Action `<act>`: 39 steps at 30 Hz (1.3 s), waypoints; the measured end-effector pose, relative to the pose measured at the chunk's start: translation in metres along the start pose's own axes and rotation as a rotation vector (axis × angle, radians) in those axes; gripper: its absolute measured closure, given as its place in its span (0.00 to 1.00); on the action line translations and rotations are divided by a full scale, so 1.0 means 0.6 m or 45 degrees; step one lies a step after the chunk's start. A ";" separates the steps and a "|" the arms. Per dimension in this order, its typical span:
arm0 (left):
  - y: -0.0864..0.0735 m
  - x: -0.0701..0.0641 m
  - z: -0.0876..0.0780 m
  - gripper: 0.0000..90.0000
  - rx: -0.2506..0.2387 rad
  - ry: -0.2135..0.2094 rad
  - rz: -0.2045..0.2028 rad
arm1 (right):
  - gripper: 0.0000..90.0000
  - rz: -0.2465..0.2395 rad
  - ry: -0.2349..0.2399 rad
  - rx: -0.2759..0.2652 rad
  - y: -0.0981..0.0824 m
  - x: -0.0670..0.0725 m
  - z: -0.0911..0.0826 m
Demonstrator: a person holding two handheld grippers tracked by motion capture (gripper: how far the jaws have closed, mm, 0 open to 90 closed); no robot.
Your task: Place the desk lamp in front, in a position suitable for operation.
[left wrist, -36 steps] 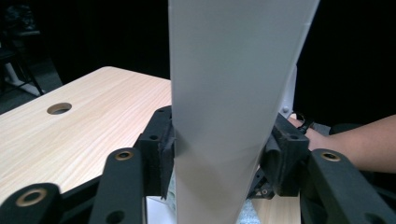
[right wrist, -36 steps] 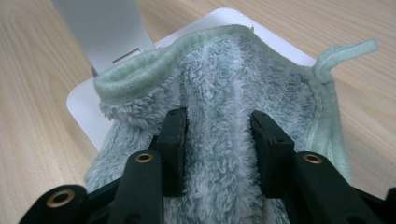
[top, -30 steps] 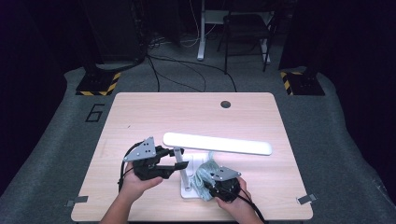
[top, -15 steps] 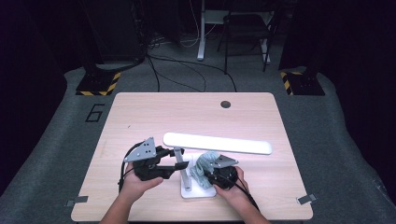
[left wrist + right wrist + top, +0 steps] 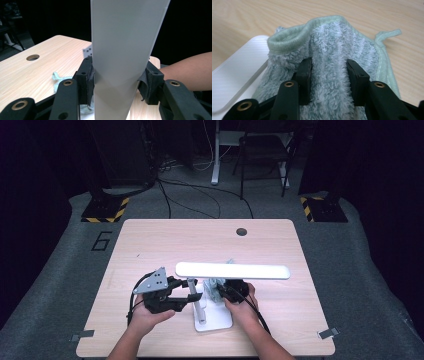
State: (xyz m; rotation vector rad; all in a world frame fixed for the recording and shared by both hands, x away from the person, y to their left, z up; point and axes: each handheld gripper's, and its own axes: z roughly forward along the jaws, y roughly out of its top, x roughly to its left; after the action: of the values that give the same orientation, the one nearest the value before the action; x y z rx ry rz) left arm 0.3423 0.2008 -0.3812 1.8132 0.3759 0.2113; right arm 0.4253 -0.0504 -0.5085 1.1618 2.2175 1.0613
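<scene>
A white desk lamp stands near the table's front edge, with a flat base (image 5: 216, 322), a thin stem (image 5: 199, 304) and a long light bar (image 5: 232, 270). My left gripper (image 5: 193, 290) is shut on the stem; in the left gripper view the stem (image 5: 120, 50) sits clamped between both pads of the left gripper (image 5: 117, 85). My right gripper (image 5: 221, 292) is shut on a pale green fluffy cloth (image 5: 216, 284) at the base's far right side, under the bar. In the right gripper view the cloth (image 5: 329, 47) bulges between the jaws of the right gripper (image 5: 328, 75), beside the base (image 5: 239, 65).
A round cable hole (image 5: 241, 231) lies at the table's far side. A person's forearm (image 5: 185, 72) shows behind the stem. Beyond the table are a chair (image 5: 262, 155), floor cables and yellow-black striped feet (image 5: 104, 210).
The right gripper has slid with the cloth from the base's near right corner toward the far side, under the light bar. The left gripper has kept still on the stem.
</scene>
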 end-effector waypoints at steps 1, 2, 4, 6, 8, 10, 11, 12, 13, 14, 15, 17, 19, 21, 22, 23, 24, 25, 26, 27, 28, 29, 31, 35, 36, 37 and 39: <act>0.000 0.000 0.000 0.58 0.001 -0.001 0.001 | 0.67 -0.002 -0.017 0.002 0.004 -0.001 0.005; 0.000 0.001 0.000 0.58 -0.001 0.004 0.002 | 0.67 -0.006 -0.027 0.002 0.007 -0.003 0.009; 0.000 0.001 0.000 0.58 -0.001 0.007 0.004 | 0.67 -0.001 -0.040 -0.001 0.014 -0.007 0.018; 0.000 0.000 0.000 0.58 -0.002 0.007 0.002 | 0.67 0.018 -0.053 0.005 0.020 -0.011 0.025; 0.000 0.000 0.000 0.58 -0.002 0.007 0.001 | 0.67 0.036 -0.050 0.001 0.022 -0.014 0.030; 0.000 0.000 0.000 0.58 -0.001 0.008 -0.001 | 0.67 0.040 -0.037 0.010 0.023 -0.020 0.032; 0.000 -0.001 0.000 0.58 0.000 0.011 -0.001 | 0.67 0.078 -0.033 0.006 0.022 -0.020 0.032; 0.000 -0.002 0.001 0.58 0.003 0.024 0.002 | 0.67 0.066 -0.030 0.014 0.022 -0.022 0.031; 0.000 -0.003 0.002 0.58 -0.001 0.027 0.001 | 0.68 0.102 -0.030 -0.014 0.019 -0.018 0.030; 0.001 -0.003 0.002 0.58 0.000 0.028 0.003 | 0.68 0.102 -0.030 -0.014 0.019 -0.018 0.030; 0.001 -0.003 0.003 0.59 0.000 0.032 0.003 | 0.68 0.105 -0.029 -0.011 0.017 -0.016 0.026; 0.001 -0.004 0.003 0.59 0.006 0.036 0.006 | 0.69 0.104 -0.033 -0.016 0.013 -0.010 0.021; 0.001 -0.004 0.003 0.59 0.005 0.044 0.006 | 0.69 0.082 -0.024 -0.009 0.008 -0.004 0.012; 0.001 -0.004 0.003 0.59 0.003 0.048 0.005 | 0.69 0.077 -0.018 -0.030 -0.003 0.001 0.004; 0.001 -0.005 0.003 0.59 0.003 0.049 0.004 | 0.69 0.064 -0.009 -0.037 -0.006 0.001 0.000; 0.001 -0.006 0.003 0.59 0.007 0.055 0.004 | 0.69 0.069 -0.002 -0.037 -0.012 0.004 -0.007; 0.001 -0.007 0.004 0.59 0.004 0.058 0.004 | 0.69 0.039 0.028 -0.043 -0.024 0.006 -0.021; 0.001 -0.007 0.004 0.59 0.004 0.058 0.003 | 0.69 0.039 0.028 -0.043 -0.024 0.006 -0.021; 0.001 -0.007 0.004 0.59 0.003 0.060 0.001 | 0.69 0.021 0.046 -0.042 -0.031 0.008 -0.030; 0.001 -0.007 0.004 0.59 0.003 0.061 0.000 | 0.69 0.007 0.065 -0.044 -0.040 0.011 -0.040; 0.001 -0.008 0.004 0.59 0.003 0.063 0.001 | 0.69 -0.007 0.077 -0.037 -0.045 0.013 -0.047; 0.001 -0.008 0.004 0.59 0.002 0.067 0.002 | 0.69 -0.026 0.088 -0.025 -0.051 0.016 -0.057; 0.001 -0.008 0.004 0.59 0.002 0.067 0.001 | 0.70 -0.046 0.127 -0.007 -0.068 0.023 -0.080; 0.000 -0.008 0.004 0.59 0.000 0.067 -0.002 | 0.70 -0.074 0.188 0.020 -0.090 0.027 -0.113; 0.000 -0.009 0.004 0.59 0.000 0.067 -0.001 | 0.70 -0.079 0.206 0.022 -0.095 0.027 -0.119; 0.000 -0.009 0.004 0.59 -0.002 0.068 -0.002 | 0.70 -0.078 0.219 0.028 -0.101 0.028 -0.128; 0.000 -0.009 0.004 0.59 0.000 0.069 -0.001 | 0.70 -0.084 0.237 0.037 -0.111 0.032 -0.140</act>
State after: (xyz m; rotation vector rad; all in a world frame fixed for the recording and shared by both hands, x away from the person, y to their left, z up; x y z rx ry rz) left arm 0.3381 0.1969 -0.3815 1.8101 0.4151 0.2606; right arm 0.3262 -0.0950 -0.5088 1.0306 2.4034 1.1550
